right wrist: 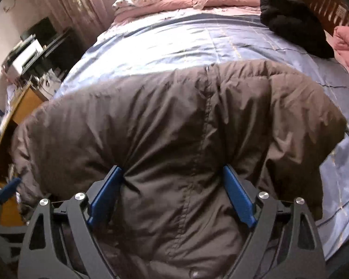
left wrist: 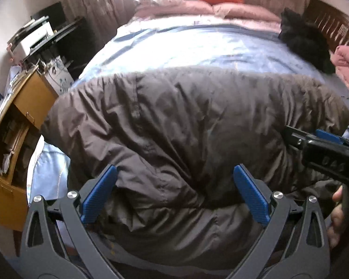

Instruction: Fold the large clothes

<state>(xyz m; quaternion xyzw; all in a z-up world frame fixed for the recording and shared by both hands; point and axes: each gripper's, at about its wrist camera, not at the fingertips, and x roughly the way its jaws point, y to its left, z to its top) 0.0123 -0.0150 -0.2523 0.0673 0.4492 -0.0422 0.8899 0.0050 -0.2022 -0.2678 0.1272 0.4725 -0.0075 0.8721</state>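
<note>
We hold the left gripper spread wide over the brown padded jacket, gripping nothing, right gripper wide too, blue pads denting jacket folds, jacket spread ahead on the blue bedspread, "046" embossed on the right gripper body, black garment far right.
</note>
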